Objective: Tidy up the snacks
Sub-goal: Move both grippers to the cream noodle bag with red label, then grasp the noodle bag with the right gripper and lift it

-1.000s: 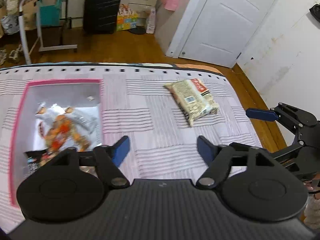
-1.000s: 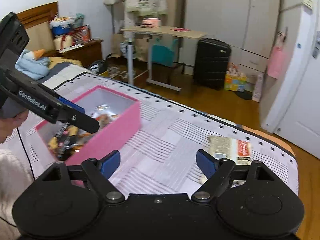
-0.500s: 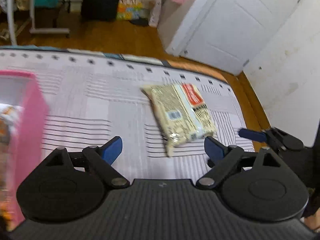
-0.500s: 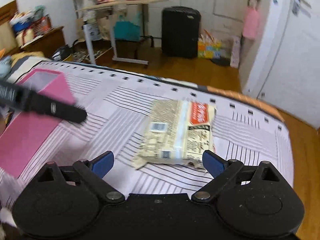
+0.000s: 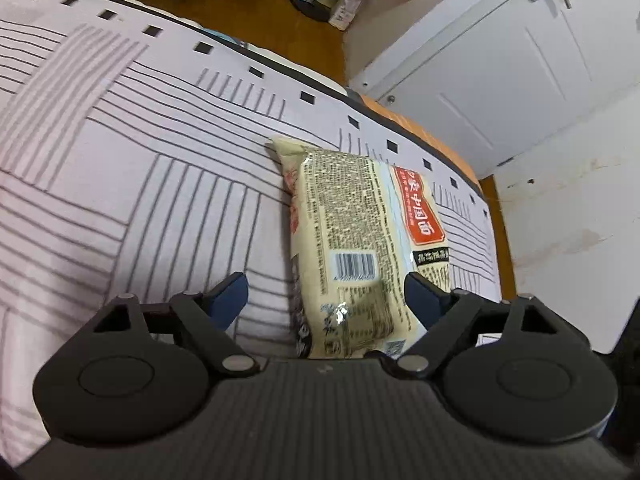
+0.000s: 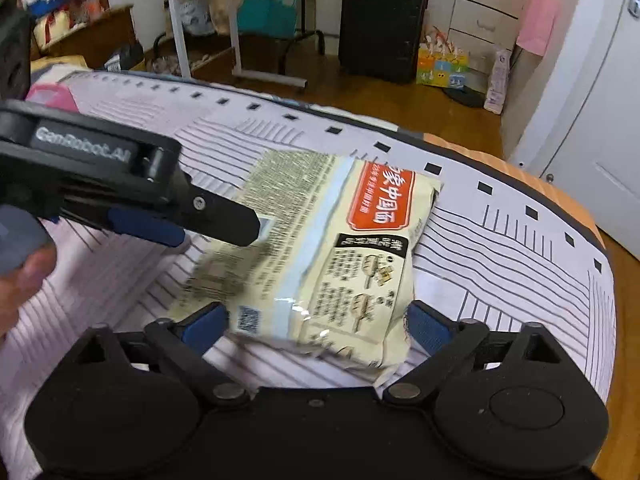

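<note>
Both tongs spread around one noodle packet on the bed

The left tongs (image 5: 326,294), just narrowed, are held apart astride the near end of the noodle packet (image 5: 360,248); contact by the right pad cannot be told. The right tongs (image 6: 316,326), just widened, are spread around the packet's near edge without pressing it. The packet is cream, with dense print, a barcode and a red label. It lies flat on the striped bed cover (image 5: 120,168), long axis running away from the tongs toward the bed's foot.
</note>
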